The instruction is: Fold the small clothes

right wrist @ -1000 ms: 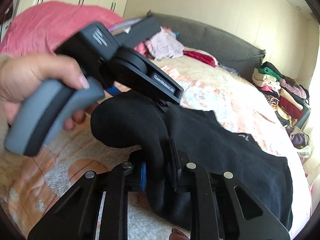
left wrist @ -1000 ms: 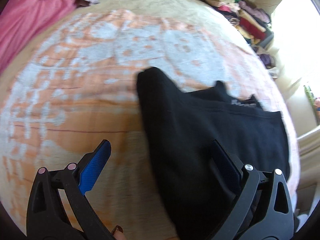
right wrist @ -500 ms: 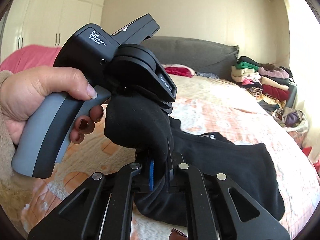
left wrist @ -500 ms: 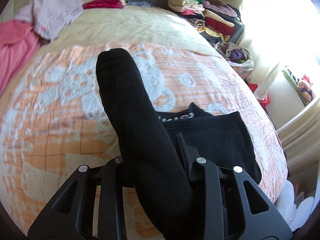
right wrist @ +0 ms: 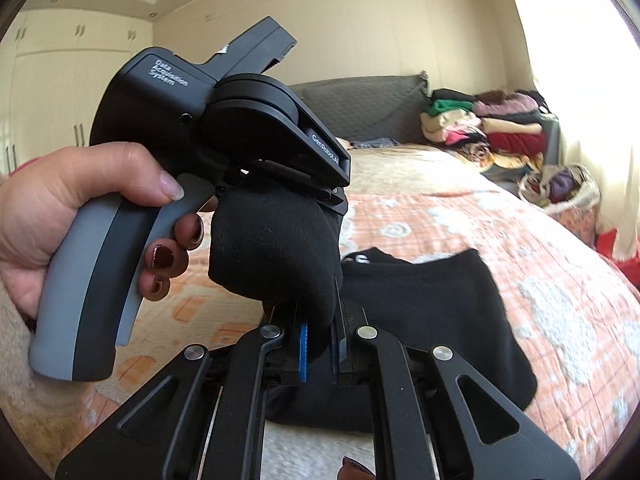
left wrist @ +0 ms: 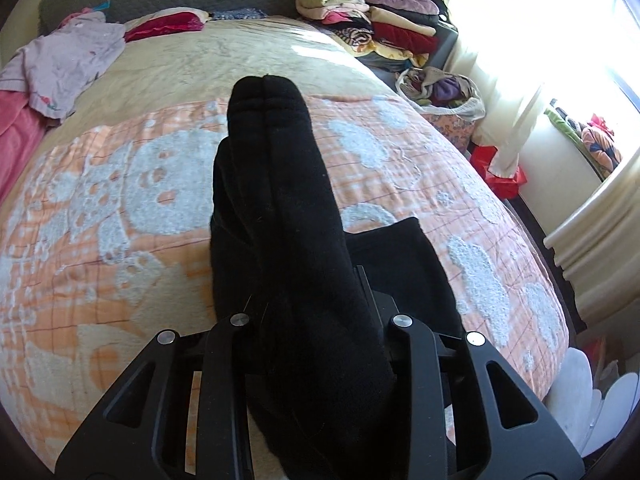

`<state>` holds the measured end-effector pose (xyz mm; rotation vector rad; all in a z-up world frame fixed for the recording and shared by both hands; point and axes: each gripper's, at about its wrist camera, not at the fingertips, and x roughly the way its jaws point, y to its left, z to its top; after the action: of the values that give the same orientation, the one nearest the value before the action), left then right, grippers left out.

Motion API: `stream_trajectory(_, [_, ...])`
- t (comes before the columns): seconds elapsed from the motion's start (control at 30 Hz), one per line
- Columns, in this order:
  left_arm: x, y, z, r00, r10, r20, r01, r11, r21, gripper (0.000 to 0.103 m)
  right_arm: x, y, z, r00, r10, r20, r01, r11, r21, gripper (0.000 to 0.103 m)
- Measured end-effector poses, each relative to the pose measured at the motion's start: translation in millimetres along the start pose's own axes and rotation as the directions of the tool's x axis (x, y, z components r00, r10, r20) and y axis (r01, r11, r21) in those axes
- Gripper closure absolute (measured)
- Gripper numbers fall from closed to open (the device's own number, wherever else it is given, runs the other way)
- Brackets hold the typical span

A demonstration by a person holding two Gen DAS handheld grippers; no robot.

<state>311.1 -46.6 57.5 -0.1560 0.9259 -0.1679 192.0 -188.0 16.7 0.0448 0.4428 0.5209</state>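
Note:
A small black garment [right wrist: 424, 312] lies on the bed's orange and white blanket [left wrist: 120, 208]. One thick fold of it [left wrist: 276, 200] is lifted off the bed. My left gripper [left wrist: 312, 300] is shut on that fold, which stands up between the jaws and hides the fingertips. In the right wrist view, a hand [right wrist: 60, 216] holds the left gripper [right wrist: 324, 196] just above and left of my right gripper [right wrist: 319, 320]. My right gripper is shut on the same fold, which bulges [right wrist: 272, 248] between the two grippers. The garment's other half rests flat [left wrist: 404, 268].
Stacks of folded clothes [left wrist: 372, 20] and a bag of clothes [left wrist: 440, 88] sit at the bed's far right by a bright curtain [left wrist: 520, 60]. A lilac garment [left wrist: 60, 60], a red one [left wrist: 164, 26] and a pink cover [left wrist: 16, 132] lie far left. Wardrobes [right wrist: 60, 100] stand behind.
My left gripper, open over the garment a second ago, has shut on the fold. Both grippers have lifted the fold and swung with it toward the headboard side.

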Motion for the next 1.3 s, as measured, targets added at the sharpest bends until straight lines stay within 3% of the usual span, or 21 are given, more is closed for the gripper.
stream_trajectory(0.33, [39,-42,-3,0.998,0.01,-0.059,-0.007,0.999,0.049,0.08,-3,-44,-17,0.998,0.012,-0.054,-0.002,0.983,0.182,0.096])
stream_trajectory(0.8, [73,-71,-9,0.993,0.037,-0.112,-0.026,0.995,0.096,0.078,0,-69,-34,0.996,0.024,-0.087,0.002,0.957,0.29,0.096])
stream_trajectory(1.17, [88,-84,-14,0.989,0.051,-0.142,-0.034,0.992,0.123,0.068,4,-85,-41,0.993,0.052,-0.103,-0.01,0.93,0.368,0.095])
stream_trajectory(1.3, [92,-88,-15,0.987,0.05,-0.153,-0.031,0.992,0.124,0.059,6,-94,-44,0.991,0.07,-0.113,-0.019,0.914,0.404,0.094])
